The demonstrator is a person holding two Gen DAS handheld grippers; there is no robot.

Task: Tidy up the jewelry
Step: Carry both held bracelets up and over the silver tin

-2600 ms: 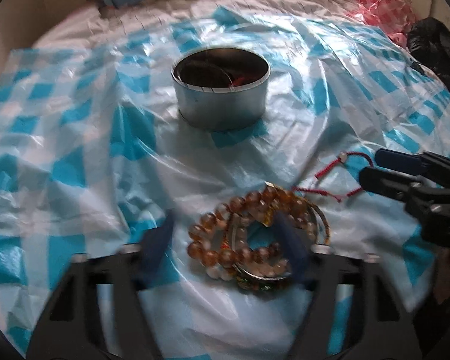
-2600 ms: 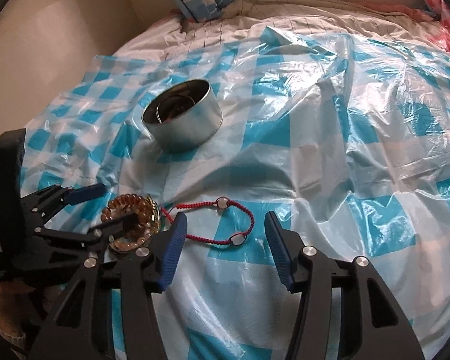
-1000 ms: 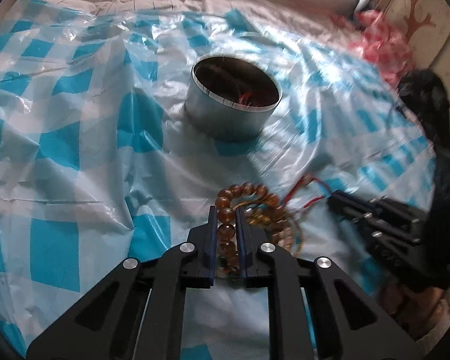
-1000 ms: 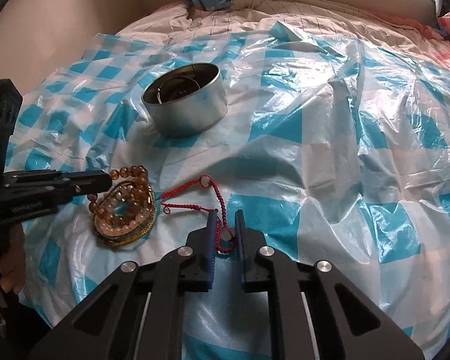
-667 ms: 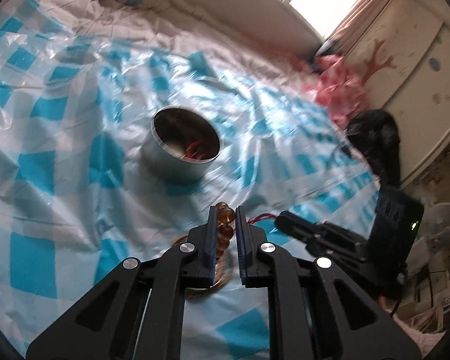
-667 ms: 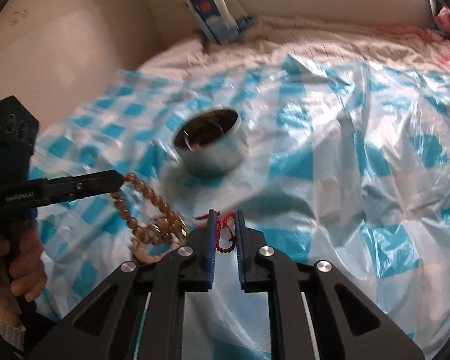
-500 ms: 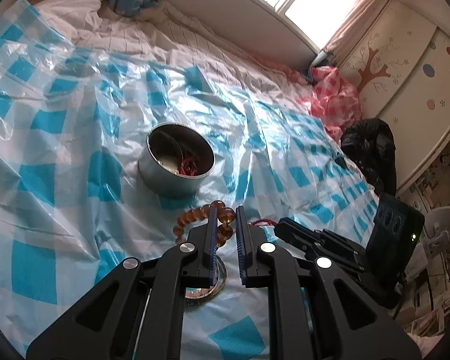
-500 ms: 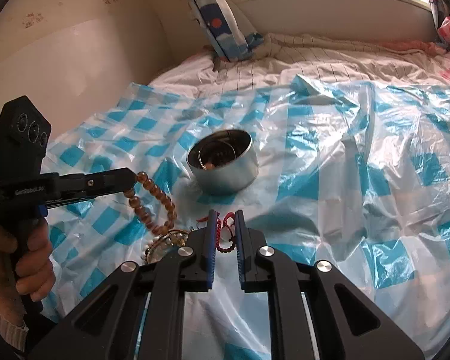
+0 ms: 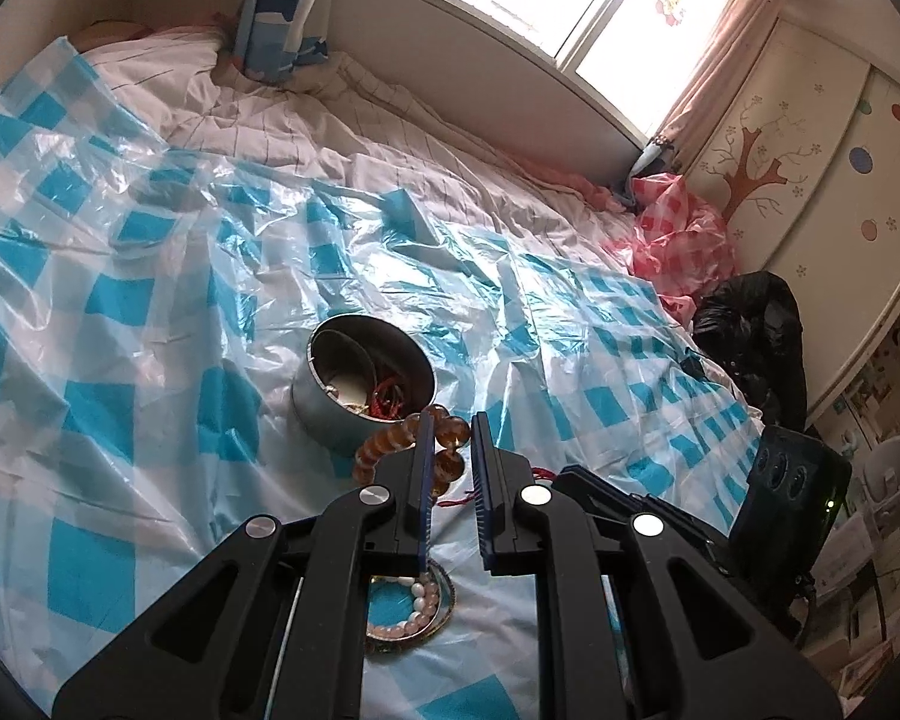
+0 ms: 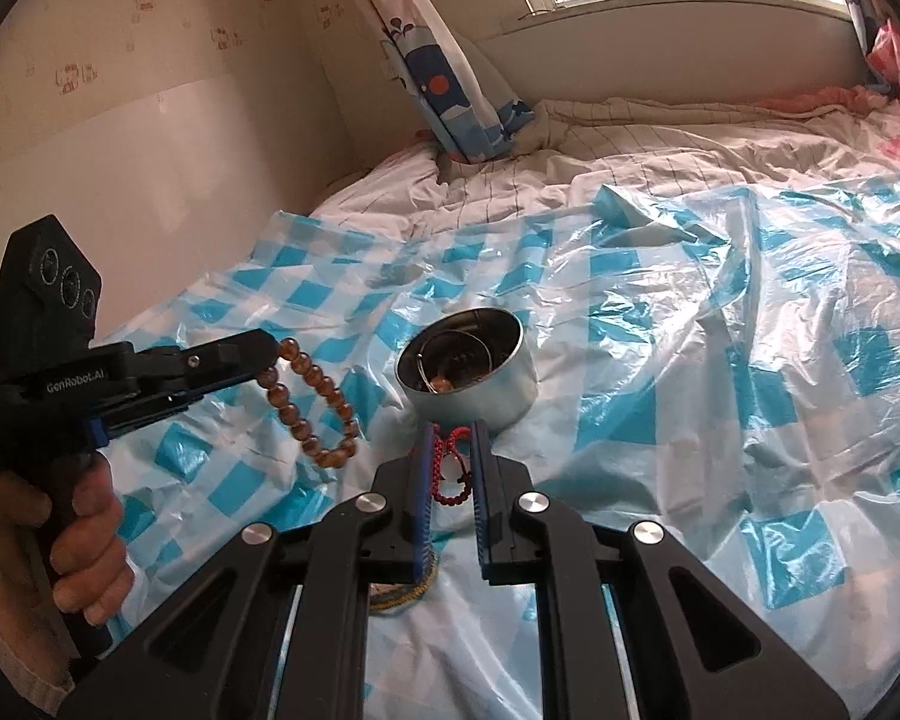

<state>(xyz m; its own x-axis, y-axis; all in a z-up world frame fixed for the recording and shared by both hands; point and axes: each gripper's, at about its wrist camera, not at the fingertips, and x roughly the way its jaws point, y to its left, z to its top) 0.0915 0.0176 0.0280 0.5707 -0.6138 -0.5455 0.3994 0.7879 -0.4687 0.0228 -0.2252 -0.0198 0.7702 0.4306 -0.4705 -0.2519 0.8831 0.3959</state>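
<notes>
My left gripper is shut on an amber bead bracelet and holds it in the air, near the round metal tin. From the right wrist view the amber bracelet hangs from the left gripper, left of the tin. My right gripper is shut on a red cord bracelet, lifted just in front of the tin. The tin holds red cord and other jewelry. A pale bead bracelet with a gold bangle lies on the sheet under the left gripper.
A blue-and-white checked plastic sheet covers the bed. A blue patterned curtain hangs at the back by the wall. A pink plastic bag and a black bag lie at the right edge.
Both grippers closed on their bracelets and lifted them off the sheet. In the last half second both rose a little higher, toward the tin.
</notes>
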